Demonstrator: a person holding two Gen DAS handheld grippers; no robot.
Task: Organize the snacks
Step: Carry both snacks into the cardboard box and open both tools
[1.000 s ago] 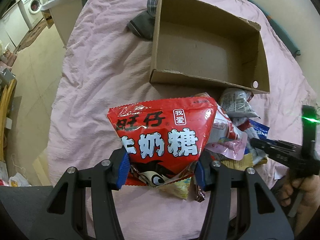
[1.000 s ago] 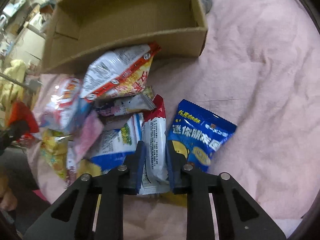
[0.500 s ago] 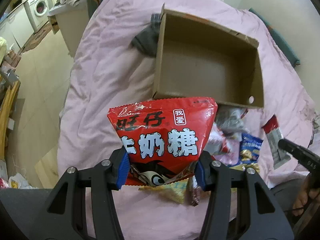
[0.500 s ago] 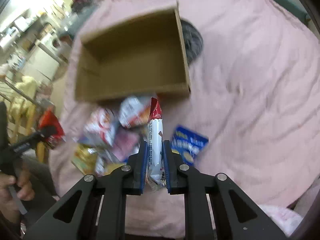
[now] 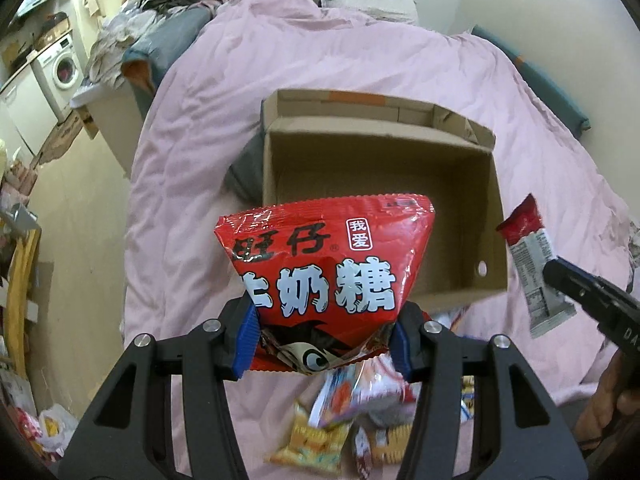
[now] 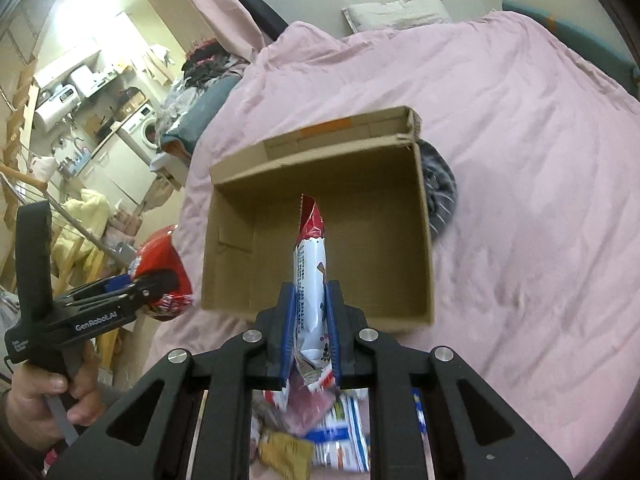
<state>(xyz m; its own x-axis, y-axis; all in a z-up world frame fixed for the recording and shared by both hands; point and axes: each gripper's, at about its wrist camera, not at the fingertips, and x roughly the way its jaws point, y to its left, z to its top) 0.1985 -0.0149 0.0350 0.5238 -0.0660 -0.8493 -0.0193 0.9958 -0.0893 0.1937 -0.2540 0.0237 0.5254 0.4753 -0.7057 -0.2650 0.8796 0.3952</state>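
My left gripper [image 5: 324,340] is shut on a red candy bag [image 5: 324,264] with white Chinese characters and holds it in the air just before the near wall of an open, empty cardboard box [image 5: 494,216]. My right gripper [image 6: 311,340] is shut on a narrow white and red snack packet [image 6: 310,276], held upright above the box's near wall [image 6: 316,314]. The packet also shows at the right of the left wrist view [image 5: 532,264], and the red bag at the left of the right wrist view [image 6: 162,260]. A pile of loose snack packets [image 5: 360,420] lies on the pink bedcover below both grippers.
The box sits on a pink bedcover [image 5: 200,140] on a bed. A grey garment [image 6: 440,196] lies against the box's side. A pillow [image 5: 368,0] lies at the bed's head. A washing machine [image 5: 60,68] and clutter stand off to the left, past the bed's edge.
Both grippers have risen from the snack pile and moved toward the box, each carrying its packet. The box's inside now shows in both views.
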